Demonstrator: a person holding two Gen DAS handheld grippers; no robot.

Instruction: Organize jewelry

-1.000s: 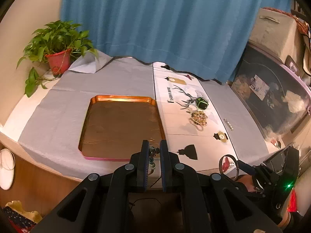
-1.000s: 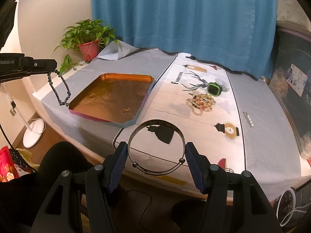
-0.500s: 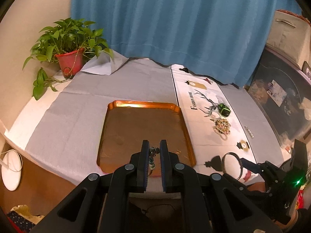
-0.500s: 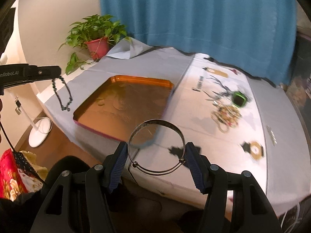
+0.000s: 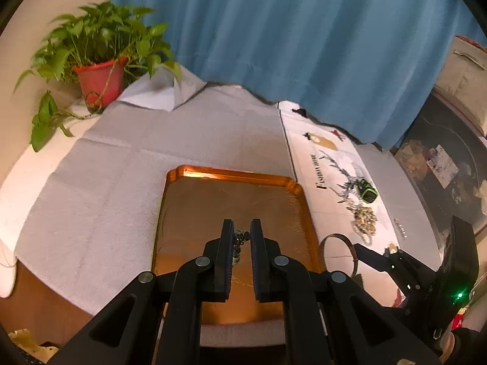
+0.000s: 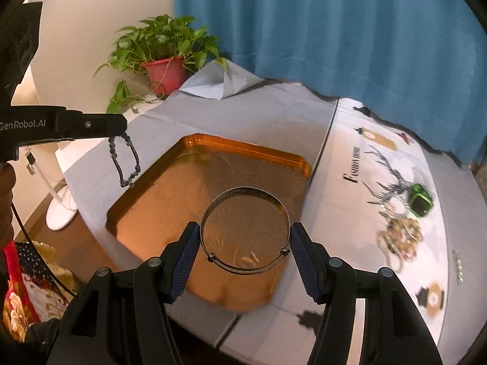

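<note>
A copper tray (image 5: pixel 231 173) (image 6: pixel 243 147) lies on the grey cloth. My left gripper (image 5: pixel 242 228) is shut on a dark beaded bracelet (image 5: pixel 240 241) above the tray's near half. In the right wrist view that bracelet (image 6: pixel 124 161) dangles from the left gripper's tip over the tray's left edge. My right gripper (image 6: pixel 245 237) is shut on a thin silver bangle (image 6: pixel 219 203), held flat above the tray's near right part. The bangle (image 5: pixel 350 243) also shows in the left wrist view, right of the tray.
On the white printed runner (image 6: pixel 344 213) lie a green watch (image 6: pixel 421 199), a pile of beaded jewelry (image 6: pixel 401 232), a small silver piece (image 6: pixel 458 266) and a gold pendant print. A potted plant (image 5: pixel 99 80) stands at the back left. A blue curtain (image 5: pixel 289 39) hangs behind.
Both grippers have moved left and forward, from the table's front edge to above the tray. The bracelet and the bangle stay gripped.
</note>
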